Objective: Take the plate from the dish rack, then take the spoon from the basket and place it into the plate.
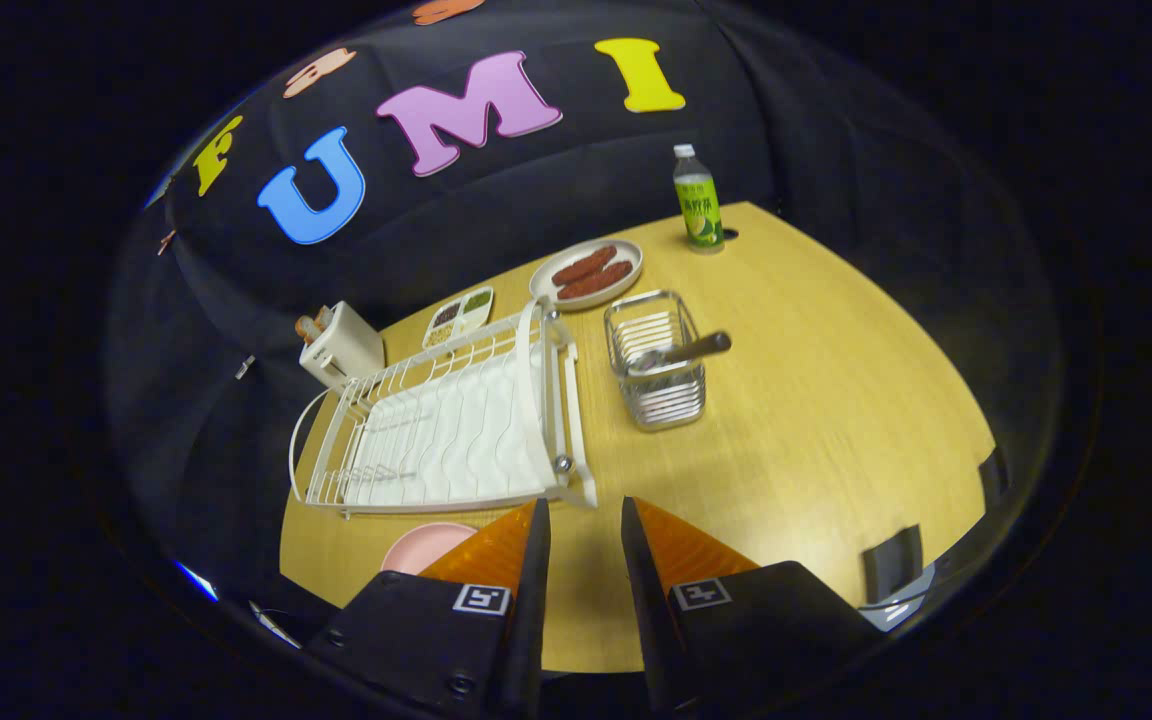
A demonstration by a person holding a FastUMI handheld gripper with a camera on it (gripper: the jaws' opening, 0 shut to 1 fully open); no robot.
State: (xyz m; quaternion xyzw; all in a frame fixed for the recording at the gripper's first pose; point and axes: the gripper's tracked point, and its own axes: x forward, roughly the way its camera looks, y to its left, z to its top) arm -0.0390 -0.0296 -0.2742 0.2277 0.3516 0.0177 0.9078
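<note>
Claw (581,520) hangs above the near part of the wooden bench (836,430), its two fingers spread a little way apart with bare bench showing in the gap and nothing between them. Just beside its left finger, partly hidden behind that finger, a pink plate (416,545) lies flat on the bench, out of the rack. Right ahead of the fingertips and slightly to the left stands the white dish rack (446,420), its slots empty and its ribbed drip tray showing. Ahead and a touch to the right sits the wire basket (656,365), close beside the rack but apart from it. The spoon (681,350) rests in the basket, its handle leaning out over the right rim; the bowl end is hard to make out through the wires. Beyond the basket a plate of sausages (586,272) lies on the bench, with a small divided tray (458,316) to its left. A white toaster (341,345) stands past the rack's far-left corner, and a green-labelled bottle (698,200) is upright at the far edge, well away from the claw.
</note>
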